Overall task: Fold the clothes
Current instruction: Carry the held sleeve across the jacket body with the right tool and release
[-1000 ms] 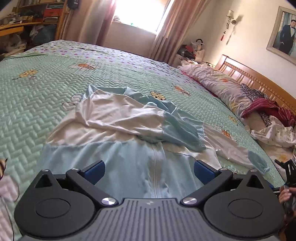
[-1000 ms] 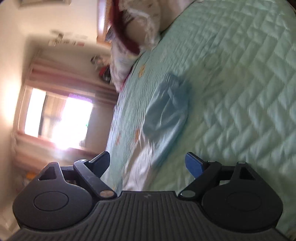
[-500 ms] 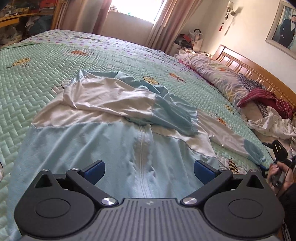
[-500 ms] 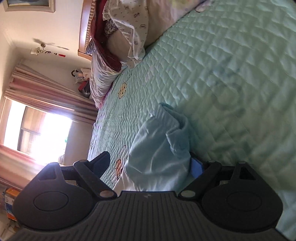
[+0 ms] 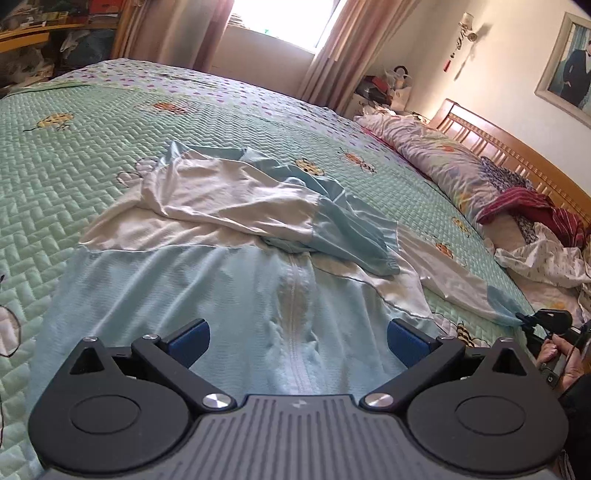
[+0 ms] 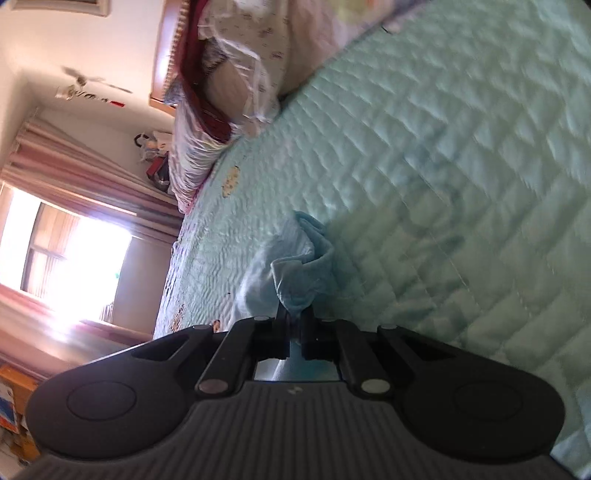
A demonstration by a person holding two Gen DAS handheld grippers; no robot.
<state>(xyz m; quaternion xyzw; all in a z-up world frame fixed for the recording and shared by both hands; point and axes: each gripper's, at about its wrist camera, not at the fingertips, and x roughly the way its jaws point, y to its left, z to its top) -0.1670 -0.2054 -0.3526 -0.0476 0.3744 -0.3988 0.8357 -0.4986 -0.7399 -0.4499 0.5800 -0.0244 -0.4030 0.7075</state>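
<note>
A light blue and white zip-up garment (image 5: pixel 236 266) lies spread on the green quilted bedspread (image 5: pixel 74 158), its zip running toward me. My left gripper (image 5: pixel 297 339) hovers open over the lower hem, nothing between its blue pads. The garment's right sleeve (image 5: pixel 454 280) stretches out to the right, ending in a blue cuff (image 5: pixel 502 306). In the right wrist view my right gripper (image 6: pixel 293 321) is shut on that blue cuff (image 6: pixel 299 273), which bunches up in front of the jaws. The right gripper (image 5: pixel 524 320) and a person's hand (image 5: pixel 557 350) also show at the left wrist view's right edge.
Pillows and a heap of clothes (image 5: pixel 517 210) lie along the wooden headboard (image 5: pixel 517 147) on the right. A bright window with curtains (image 5: pixel 273 22) is at the far side, and cluttered shelves (image 5: pixel 44 33) stand at the far left.
My right gripper moved up to the sleeve cuff and closed its jaws on it. The left gripper stayed open over the hem, its view shifting only slightly.
</note>
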